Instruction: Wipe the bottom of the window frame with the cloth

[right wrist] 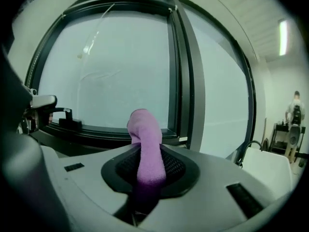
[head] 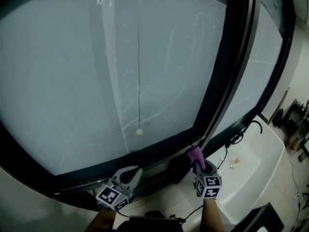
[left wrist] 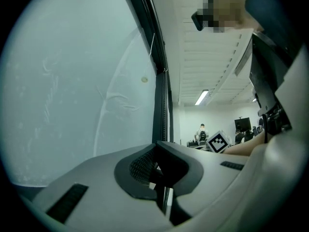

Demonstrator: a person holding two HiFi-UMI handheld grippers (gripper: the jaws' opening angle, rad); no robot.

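By the black window frame (head: 154, 154), right gripper (right wrist: 147, 170) pinches a fuzzy purple cloth (right wrist: 145, 132); left gripper (left wrist: 160, 175) closed, empty.

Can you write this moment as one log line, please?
right claw: shut on purple cloth | cloth: at window frame bottom, touch unclear | left claw: shut, empty

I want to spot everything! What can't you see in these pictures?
- The cloth's bottom end: right gripper view, sunk in the right claw's dark gap.
- Whether cloth touches the window frame: head view, the claw blocks it.
- Outside: the glass is milky in every view.
- The far person: left gripper view, too small.
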